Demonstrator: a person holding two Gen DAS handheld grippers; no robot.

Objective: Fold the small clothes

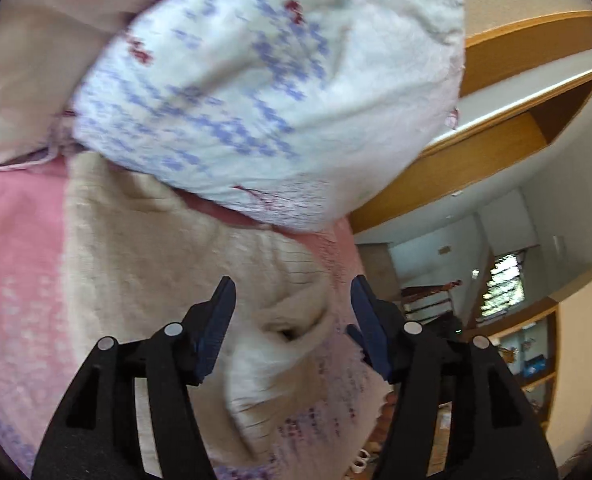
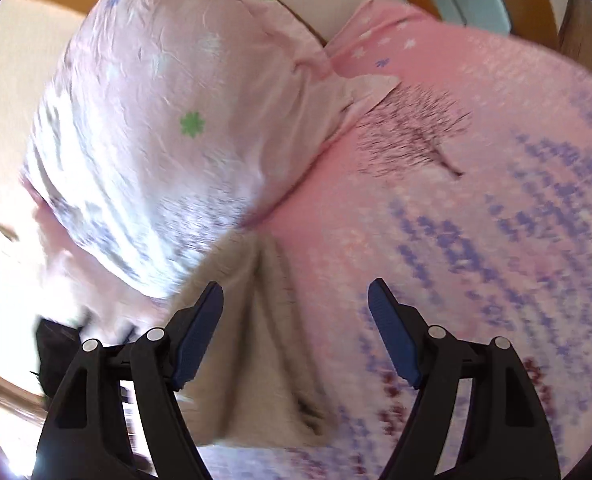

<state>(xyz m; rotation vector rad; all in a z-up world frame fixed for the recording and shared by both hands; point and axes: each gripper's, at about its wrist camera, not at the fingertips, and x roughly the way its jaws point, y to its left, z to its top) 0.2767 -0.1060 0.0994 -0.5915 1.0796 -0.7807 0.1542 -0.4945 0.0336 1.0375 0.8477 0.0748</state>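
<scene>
L gripper (image 1: 292,300): jaws wide apart, nothing held. Beige knit garment (image 1: 168,248) sits directly under/ahead of it, center to lower left of frame, w/ a bunched fold between the fingers. It lies on the pink patterned bedsheet (image 1: 12,264). White pillow w/ blue print (image 1: 264,92) fills top of frame, its edge overlapping the garment's far end.

R gripper (image 2: 296,300): also wide apart, empty. Same beige garment (image 2: 252,340) bottom center, closer to its left finger (image 2: 200,332). Pink pillow (image 2: 168,100) upper left, sheet (image 2: 476,220) to the right.

Both views motion-blurred, so edges are approx.

Judgement: still pre-grasp, fold not started. To do it well: pick two corners on one edge, not the bunched middle; pinch only the knit, not the sheet below. Pull it clear of the pillow first, flatten, then fold.
</scene>
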